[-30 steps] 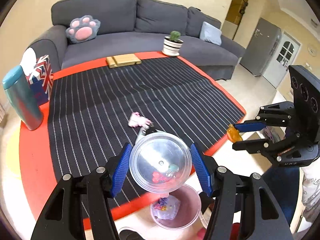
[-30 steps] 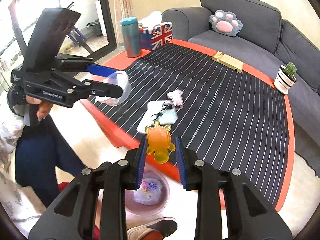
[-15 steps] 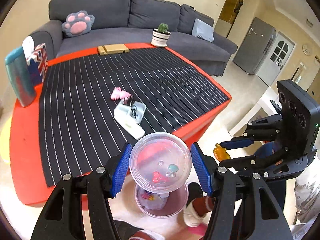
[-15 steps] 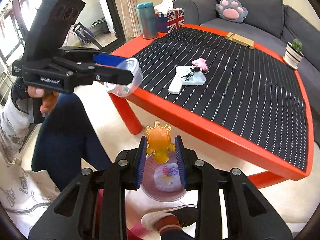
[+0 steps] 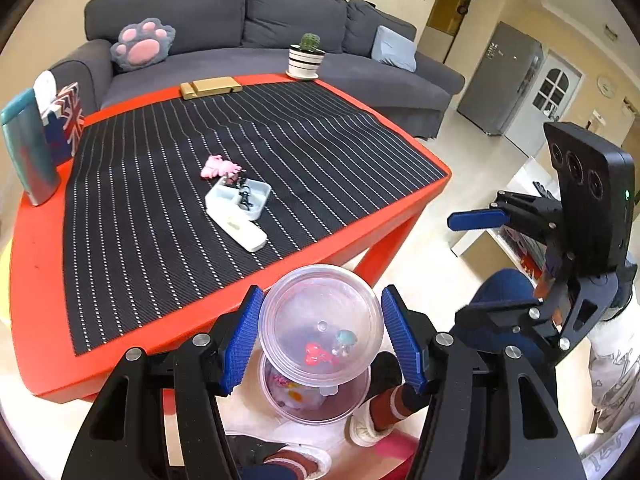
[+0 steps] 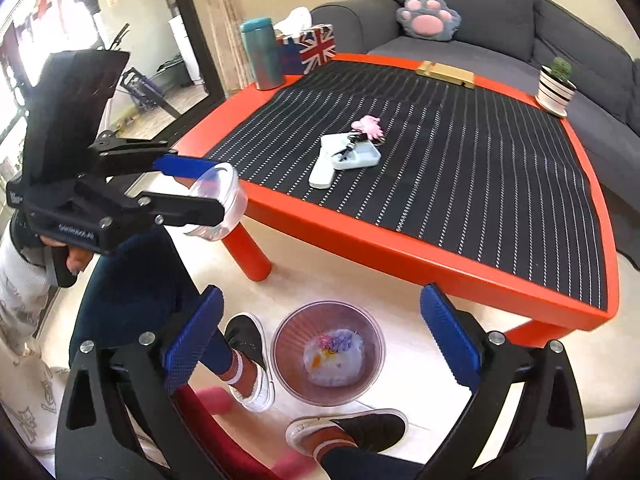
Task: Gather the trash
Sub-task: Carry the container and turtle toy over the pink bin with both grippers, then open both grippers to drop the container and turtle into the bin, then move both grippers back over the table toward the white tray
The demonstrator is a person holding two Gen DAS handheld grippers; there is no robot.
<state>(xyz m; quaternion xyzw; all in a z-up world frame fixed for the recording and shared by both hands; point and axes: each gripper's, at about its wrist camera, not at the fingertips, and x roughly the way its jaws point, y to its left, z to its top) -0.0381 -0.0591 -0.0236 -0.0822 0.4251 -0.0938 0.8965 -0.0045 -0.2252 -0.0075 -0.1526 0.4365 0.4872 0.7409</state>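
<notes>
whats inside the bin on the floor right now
The bin holds a pale crumpled wad with purple, pink and orange bits on top. What lies beneath the wad is covered. In the left wrist view the clear container held above hides most of the bin.

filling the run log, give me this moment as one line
left hand-held gripper: shut on clear cup | right hand-held gripper: open, empty, above trash bin | bin: on floor beside red table

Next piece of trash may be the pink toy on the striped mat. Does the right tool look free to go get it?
Probably yes: right tool is open and empty, and pink toy lies uncovered.
</notes>
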